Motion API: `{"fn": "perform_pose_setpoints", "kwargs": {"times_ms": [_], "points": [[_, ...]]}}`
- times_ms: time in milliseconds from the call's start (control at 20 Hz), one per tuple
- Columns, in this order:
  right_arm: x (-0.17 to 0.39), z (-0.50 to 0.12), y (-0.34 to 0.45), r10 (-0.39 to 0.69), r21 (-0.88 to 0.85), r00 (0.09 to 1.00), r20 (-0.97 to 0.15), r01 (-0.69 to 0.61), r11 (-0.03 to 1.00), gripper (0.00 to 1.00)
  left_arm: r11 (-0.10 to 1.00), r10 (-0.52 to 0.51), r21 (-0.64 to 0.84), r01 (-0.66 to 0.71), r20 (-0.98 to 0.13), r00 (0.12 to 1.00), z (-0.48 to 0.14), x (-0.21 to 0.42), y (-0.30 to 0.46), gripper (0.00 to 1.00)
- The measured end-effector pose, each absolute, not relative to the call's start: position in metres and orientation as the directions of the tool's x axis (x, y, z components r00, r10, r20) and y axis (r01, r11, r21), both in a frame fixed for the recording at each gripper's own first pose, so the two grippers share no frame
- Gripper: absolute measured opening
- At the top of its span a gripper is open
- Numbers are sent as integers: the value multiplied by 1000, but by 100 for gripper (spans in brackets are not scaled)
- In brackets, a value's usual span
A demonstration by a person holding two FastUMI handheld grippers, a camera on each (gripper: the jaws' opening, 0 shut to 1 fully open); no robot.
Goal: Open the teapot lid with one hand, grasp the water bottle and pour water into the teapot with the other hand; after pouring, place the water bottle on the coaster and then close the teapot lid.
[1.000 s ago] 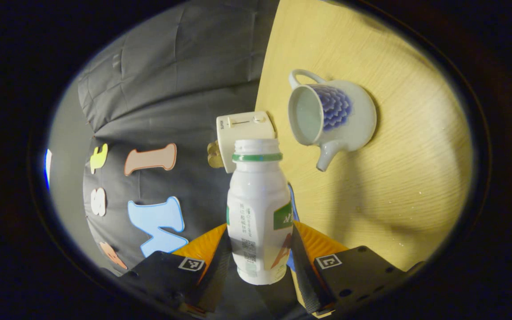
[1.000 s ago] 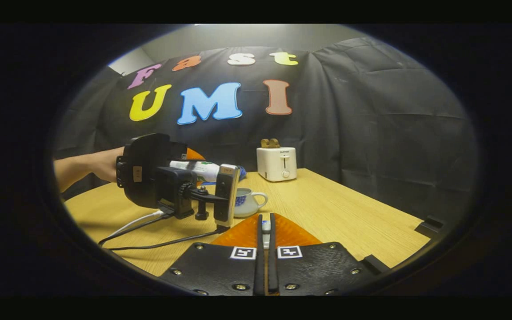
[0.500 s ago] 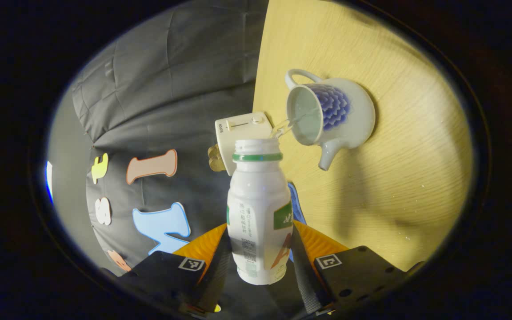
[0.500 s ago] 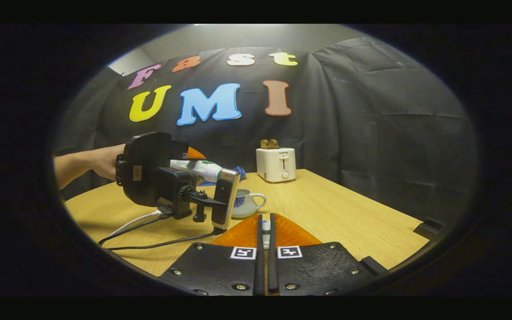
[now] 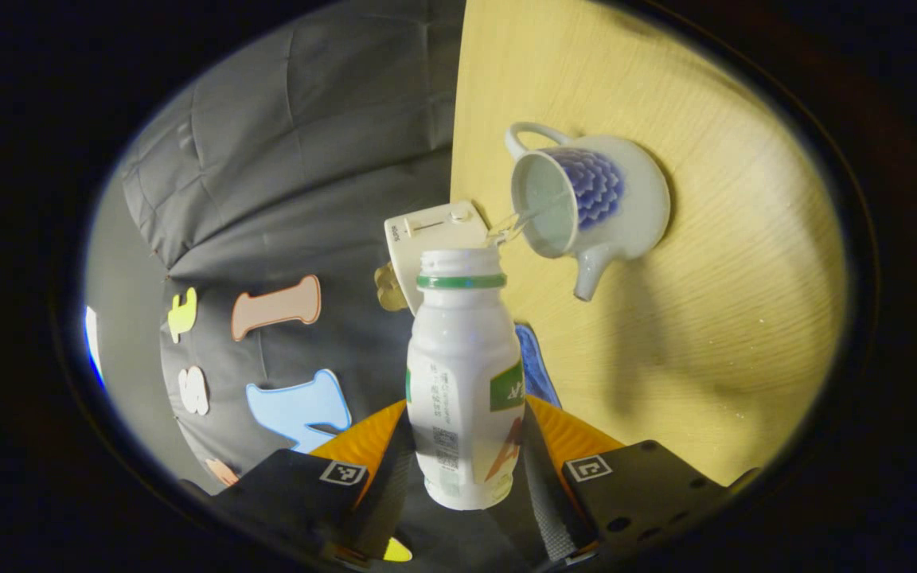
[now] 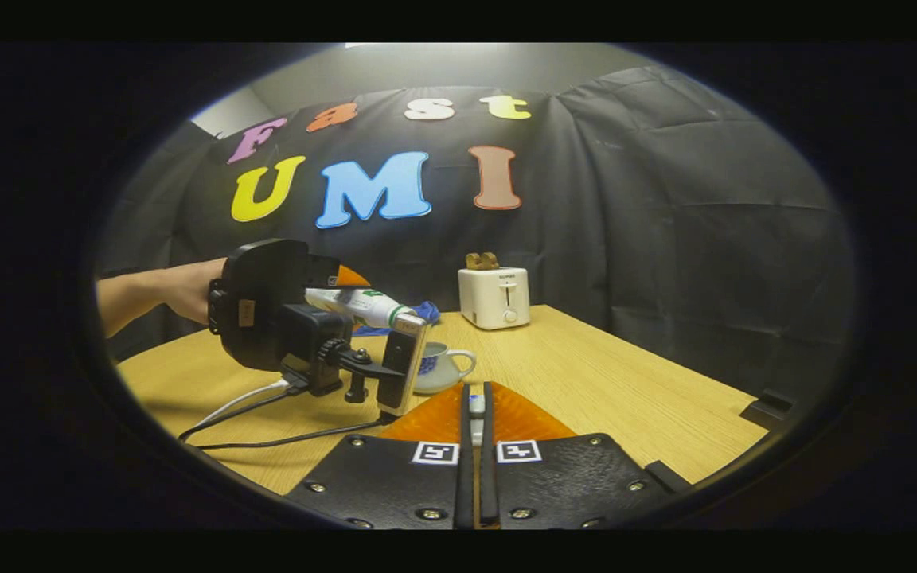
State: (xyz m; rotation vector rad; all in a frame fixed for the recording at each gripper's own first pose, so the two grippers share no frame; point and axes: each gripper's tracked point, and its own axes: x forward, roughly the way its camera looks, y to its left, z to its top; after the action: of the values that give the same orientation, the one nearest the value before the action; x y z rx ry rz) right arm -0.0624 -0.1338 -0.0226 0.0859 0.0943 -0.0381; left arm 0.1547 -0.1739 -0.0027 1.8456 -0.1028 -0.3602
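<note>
A pale wood-grain table [image 6: 586, 374] stands before creased black cloth. In the left gripper view the left gripper [image 5: 466, 465] clamps a smooth white plastic bottle [image 5: 465, 374], uncapped and tipped, and a thin stream runs from its mouth into the open glazed teapot [image 5: 586, 203] at upper right. A blue coaster [image 5: 534, 370] peeks from behind the bottle. In the right gripper view the right gripper [image 6: 474, 434] pinches a small white piece, likely the lid [image 6: 473, 406], mostly hidden. A white toaster [image 6: 495, 296] sits centre.
</note>
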Motion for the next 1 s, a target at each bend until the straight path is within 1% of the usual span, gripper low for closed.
{"fn": "perform_pose_setpoints", "kwargs": {"times_ms": [50,100,350,400,450,500,550,600,650,700,750,800,900,950,1000], "points": [[-63,-23,-134,-34,85,995,-95,42,996,3,-308,-254,945,108,-191,948,-2,154,-175,76],[-63,-23,-134,-34,84,995,-95,42,996,4,-312,-254,944,107,-192,948,-2,154,-176,76],[-65,-25,-139,-44,92,994,-96,53,994,3,-329,-254,939,98,-187,949,1,154,-176,76],[-64,-25,-139,-44,93,994,-98,53,994,0,-332,-253,938,95,-186,949,2,154,-176,76],[-64,-27,-138,-41,93,994,-102,51,994,4,-334,-253,938,93,-185,950,2,154,-176,76],[-64,-27,-137,-39,95,994,-104,49,994,3,-334,-256,939,87,-179,950,3,154,-176,76],[-65,-28,-138,-37,95,994,-104,47,994,0,-336,-258,938,79,-172,951,4,155,-177,76],[-65,-27,-138,-38,95,994,-104,48,994,3,-341,-257,937,70,-164,952,6,154,-177,78],[-65,-27,-139,-40,94,994,-103,50,994,4,-346,-256,936,63,-159,954,6,154,-177,80],[-65,-27,-140,-43,94,994,-103,52,994,3,-350,-255,935,62,-159,954,7,154,-177,76],[-65,-27,-140,-44,94,994,-101,54,994,3,-354,-257,933,63,-161,953,6,154,-178,76],[-66,-27,-140,-44,95,994,-101,54,994,0,-361,-255,931,62,-162,953,7,154,-178,76],[-67,-27,-141,-43,99,994,-101,53,994,0,-379,-252,923,61,-166,953,7,153,-178,76],[-67,-28,-141,-44,99,994,-101,54,994,3,-389,-259,919,57,-168,951,6,152,-179,76],[-67,-28,-141,-43,99,994,-100,53,994,0,-397,-264,916,50,-166,950,8,152,-181,76]]}}
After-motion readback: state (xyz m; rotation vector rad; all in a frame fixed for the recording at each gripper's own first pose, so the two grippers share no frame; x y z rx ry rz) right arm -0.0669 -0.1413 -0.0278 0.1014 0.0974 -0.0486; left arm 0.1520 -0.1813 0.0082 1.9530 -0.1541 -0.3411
